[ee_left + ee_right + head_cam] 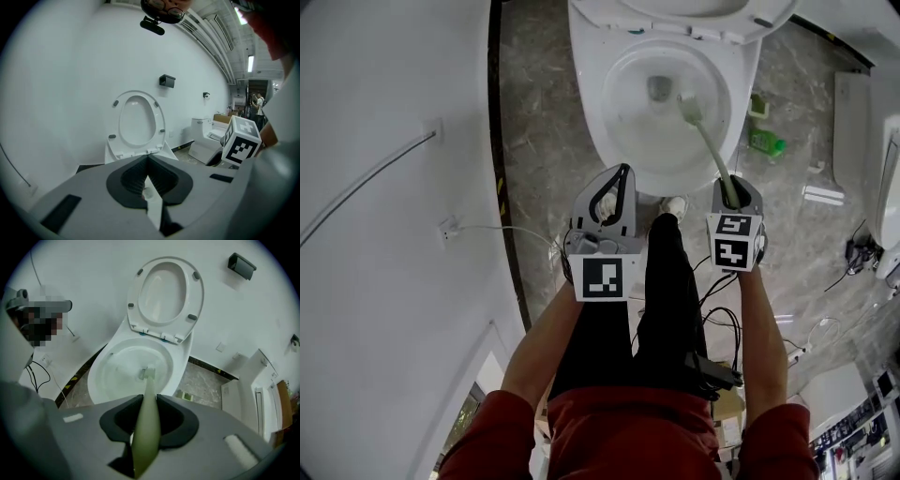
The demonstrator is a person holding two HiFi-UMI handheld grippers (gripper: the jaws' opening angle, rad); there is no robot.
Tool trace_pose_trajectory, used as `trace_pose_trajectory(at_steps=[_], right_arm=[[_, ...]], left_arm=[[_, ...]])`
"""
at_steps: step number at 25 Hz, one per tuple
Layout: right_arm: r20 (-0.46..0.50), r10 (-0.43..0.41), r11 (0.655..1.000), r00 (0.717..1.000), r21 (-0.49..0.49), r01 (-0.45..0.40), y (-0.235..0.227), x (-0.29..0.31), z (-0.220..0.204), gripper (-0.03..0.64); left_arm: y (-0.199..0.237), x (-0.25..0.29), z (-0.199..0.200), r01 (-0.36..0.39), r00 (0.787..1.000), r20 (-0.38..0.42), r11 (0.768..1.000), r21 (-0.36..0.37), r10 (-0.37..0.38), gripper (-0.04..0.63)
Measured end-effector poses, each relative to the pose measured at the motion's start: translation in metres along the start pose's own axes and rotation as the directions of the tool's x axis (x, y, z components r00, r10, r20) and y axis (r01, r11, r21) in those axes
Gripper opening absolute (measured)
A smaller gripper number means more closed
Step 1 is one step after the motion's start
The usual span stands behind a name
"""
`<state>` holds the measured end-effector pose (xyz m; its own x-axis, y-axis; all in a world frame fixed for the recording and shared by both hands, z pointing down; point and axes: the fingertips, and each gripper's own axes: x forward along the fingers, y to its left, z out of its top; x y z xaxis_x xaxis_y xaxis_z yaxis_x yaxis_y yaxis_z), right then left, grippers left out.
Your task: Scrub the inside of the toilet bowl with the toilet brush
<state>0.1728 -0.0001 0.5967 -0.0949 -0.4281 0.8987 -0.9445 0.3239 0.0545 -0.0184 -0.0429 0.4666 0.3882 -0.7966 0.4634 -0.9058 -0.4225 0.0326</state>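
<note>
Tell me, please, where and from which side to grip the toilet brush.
Grip the toilet brush by its thick upper end, from the front of the toilet bowl, as the right gripper does. The handle slants out of the bowl and thins toward the head, so the wide end likely fills the jaws.

The right hand-held gripper (pixel 730 187) holds the toilet brush (pixel 710 145), its head inside the toilet bowl (pixel 592 131).

In the head view I lose the raised seat (pixel 592 17) past the top edge, and the near end of the brush (pixel 708 145) is buried inside the right gripper (pixel 730 185). In the left gripper view the body of the left gripper (pixel 147 159) covers everything below the seat. The green items (pixel 766 142) on the floor are too small for me to name.
</note>
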Motion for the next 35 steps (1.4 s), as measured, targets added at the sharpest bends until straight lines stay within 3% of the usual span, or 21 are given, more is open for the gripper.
trace_pose_trajectory(at_steps=[3, 9, 13, 16, 25, 29, 35], right_arm=[[0.03, 0.015, 0.999, 0.999, 0.029, -0.016, 0.003, -0.02, 0.018, 0.101], [0.185, 0.009, 0.997, 0.983, 0.07, -0.023, 0.004, -0.097, 0.089, 0.101], [0.305, -0.01, 0.996, 0.952, 0.091, -0.019, 0.002, -0.17, 0.139, 0.101], [0.397, -0.028, 0.994, 0.918, 0.105, -0.015, -0.004, -0.224, 0.174, 0.101], [0.653, -0.131, 0.984, 0.746, 0.176, 0.019, -0.033, -0.378, 0.247, 0.101], [0.746, -0.182, 0.979, 0.641, 0.201, 0.043, -0.045, -0.436, 0.273, 0.102], [0.83, -0.218, 0.974, 0.513, 0.217, 0.063, -0.048, -0.484, 0.306, 0.103]], left_arm=[[0.0, -0.008, 0.029, -0.001, 1.0, 0.026, 1.0, 0.017, 0.0, 0.006], [0.011, -0.031, 0.109, -0.05, 0.994, 0.092, 0.998, -0.041, 0.054, 0.005], [0.019, -0.058, 0.174, -0.084, 0.984, 0.152, 0.994, -0.072, 0.094, 0.005], [0.029, -0.076, 0.218, -0.12, 0.971, 0.202, 0.991, -0.056, 0.129, 0.005], [0.041, -0.147, 0.319, -0.148, 0.93, 0.33, 0.987, -0.067, 0.162, 0.005], [0.038, -0.171, 0.36, -0.16, 0.917, 0.369, 0.987, -0.007, 0.151, 0.005], [0.052, -0.193, 0.409, -0.208, 0.863, 0.474, 0.978, 0.023, 0.173, 0.006]])
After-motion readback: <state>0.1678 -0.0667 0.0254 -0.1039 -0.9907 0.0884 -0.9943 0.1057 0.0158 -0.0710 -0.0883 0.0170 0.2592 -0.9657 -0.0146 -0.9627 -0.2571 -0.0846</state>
